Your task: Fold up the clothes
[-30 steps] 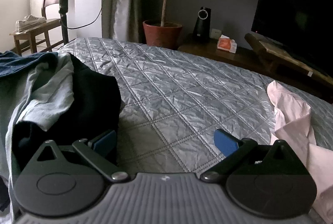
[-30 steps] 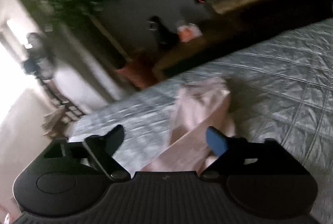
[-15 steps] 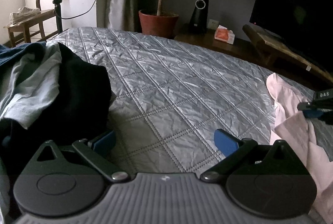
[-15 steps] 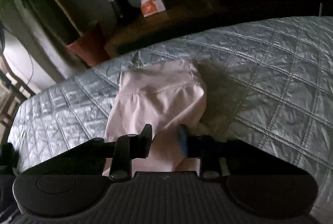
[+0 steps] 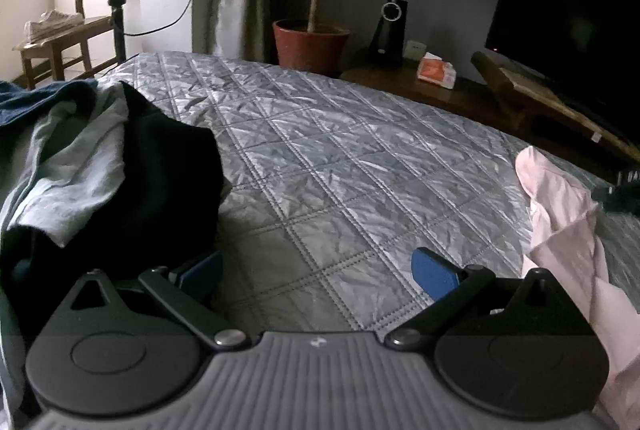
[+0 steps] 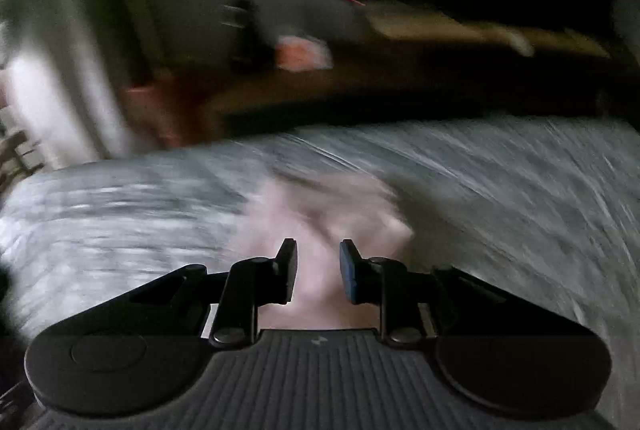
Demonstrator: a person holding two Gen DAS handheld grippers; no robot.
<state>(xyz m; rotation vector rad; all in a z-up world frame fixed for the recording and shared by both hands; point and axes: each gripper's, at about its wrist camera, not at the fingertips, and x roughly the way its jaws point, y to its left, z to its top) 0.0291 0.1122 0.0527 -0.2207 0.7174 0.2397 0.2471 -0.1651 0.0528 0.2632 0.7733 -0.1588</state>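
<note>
The left claw (image 5: 316,272) hangs over the near part of the bed (image 5: 360,166) with its jaws spread wide and only bare grey quilt between the blue pads (image 5: 434,272). To its left a heap of dark and pale blue clothes (image 5: 100,166) crowds up against the left pad, its black edge falling just beside the finger. To its right the pink garment (image 5: 560,214) lies bunched along the right side of the bed, one raised fold standing near the far edge. Between heap and pink garment the quilt runs open and flat all the way to the foot of the bed, where a wooden bench and a potted plant (image 5: 310,42) stand beyond the edge. The right claw (image 6: 318,270) shows in its own blurred view low over the pink garment (image 6: 320,214); its jaws stand narrow, having just closed in and then eased slightly apart, with pink cloth seen in the gap, though the blur hides whether the pads (image 6: 350,274) press on it. On its right side the quilt (image 6: 520,210) lies open.
</note>
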